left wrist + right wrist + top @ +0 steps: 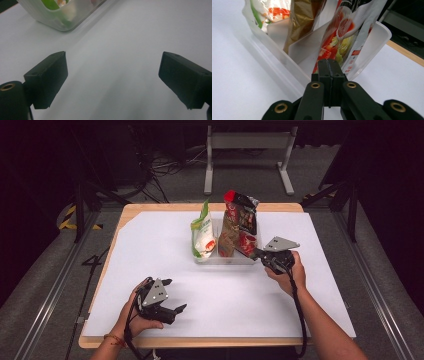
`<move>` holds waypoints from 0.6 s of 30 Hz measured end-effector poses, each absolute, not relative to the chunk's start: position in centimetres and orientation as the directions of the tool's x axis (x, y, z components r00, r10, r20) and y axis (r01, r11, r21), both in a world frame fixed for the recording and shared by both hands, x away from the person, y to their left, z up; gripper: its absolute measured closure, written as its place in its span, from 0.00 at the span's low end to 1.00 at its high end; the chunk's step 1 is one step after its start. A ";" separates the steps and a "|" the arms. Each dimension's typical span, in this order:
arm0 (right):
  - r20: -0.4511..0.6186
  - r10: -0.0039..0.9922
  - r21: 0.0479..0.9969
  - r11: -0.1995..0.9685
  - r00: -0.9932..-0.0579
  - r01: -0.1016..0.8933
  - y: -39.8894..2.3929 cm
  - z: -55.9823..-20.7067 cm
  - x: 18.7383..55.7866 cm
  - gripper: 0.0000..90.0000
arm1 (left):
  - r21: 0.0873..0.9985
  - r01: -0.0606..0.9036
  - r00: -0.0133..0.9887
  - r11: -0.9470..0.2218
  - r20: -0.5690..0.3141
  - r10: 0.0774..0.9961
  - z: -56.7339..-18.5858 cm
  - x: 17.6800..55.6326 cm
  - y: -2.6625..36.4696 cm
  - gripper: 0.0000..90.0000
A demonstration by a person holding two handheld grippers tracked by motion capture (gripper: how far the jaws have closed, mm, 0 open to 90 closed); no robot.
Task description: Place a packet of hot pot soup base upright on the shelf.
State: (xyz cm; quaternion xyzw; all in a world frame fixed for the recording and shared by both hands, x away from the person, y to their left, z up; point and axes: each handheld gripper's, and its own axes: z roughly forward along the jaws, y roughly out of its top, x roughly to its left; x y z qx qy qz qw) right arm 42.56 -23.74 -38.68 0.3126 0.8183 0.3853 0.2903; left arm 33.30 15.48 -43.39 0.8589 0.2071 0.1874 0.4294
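A clear plastic bin (225, 262) with dividers stands at the back middle of the white table. In it stand a green-and-white snack bag (202, 235), a brown bag (228, 241) and a red-and-black bag (243, 219), which leans in the right compartment. My right gripper (259, 254) is shut, and its tips (328, 61) lie against the lower face of the red bag (337, 37) over the bin's near wall (294, 72). I see none of the bag between the jaws. My left gripper (175, 295) rests open near the front left, with bare table between its jaws (112, 80).
The bin's corner (60, 22) lies ahead and to the left of the left gripper. The white sheet covers most of the wooden tabletop (150, 207). Beyond the far edge stand a metal frame (247, 142) and cables on the floor.
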 end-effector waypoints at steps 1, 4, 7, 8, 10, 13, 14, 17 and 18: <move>-0.235 0.735 0.811 0.509 -0.636 0.288 -23.8 -38.7 42.6 1.00 | 0.816 0.196 0.844 -0.545 0.143 0.518 -43.4 33.3 15.5 0.10; -0.232 0.735 0.806 0.511 -0.637 0.297 -23.8 -39.1 42.8 1.00 | 0.814 0.197 0.844 -0.546 0.143 0.517 -43.4 33.3 15.5 0.10; -0.232 0.733 0.794 0.522 -0.640 0.311 -23.8 -40.0 43.0 1.00 | 0.814 0.194 0.845 -0.548 0.145 0.515 -43.4 33.3 15.5 0.10; -0.223 0.732 0.796 0.518 -0.644 0.313 -23.9 -40.3 43.0 1.00 | 0.813 0.197 0.845 -0.547 0.143 0.516 -43.4 33.3 15.5 0.10; -0.204 0.737 0.805 0.501 -0.644 0.319 -23.9 -40.4 43.1 1.00 | 0.813 0.200 0.844 -0.547 0.141 0.517 -43.5 33.4 15.5 0.10; -0.220 0.736 0.797 0.514 -0.640 0.317 -23.7 -40.5 43.2 1.00 | 0.811 0.198 0.846 -0.550 0.142 0.514 -43.5 33.4 15.3 0.10; -0.218 0.737 0.796 0.513 -0.639 0.320 -23.7 -40.6 43.3 1.00 | 0.811 0.198 0.846 -0.550 0.142 0.514 -43.5 33.4 15.3 0.10; -0.179 0.750 0.795 0.491 -0.637 0.355 -23.7 -40.5 43.7 1.00 | 0.810 0.199 0.847 -0.551 0.141 0.513 -43.6 33.4 15.3 0.10; -0.177 0.750 0.792 0.493 -0.637 0.360 -23.6 -40.4 43.8 1.00 | 0.810 0.199 0.847 -0.551 0.141 0.513 -43.6 33.4 15.3 0.10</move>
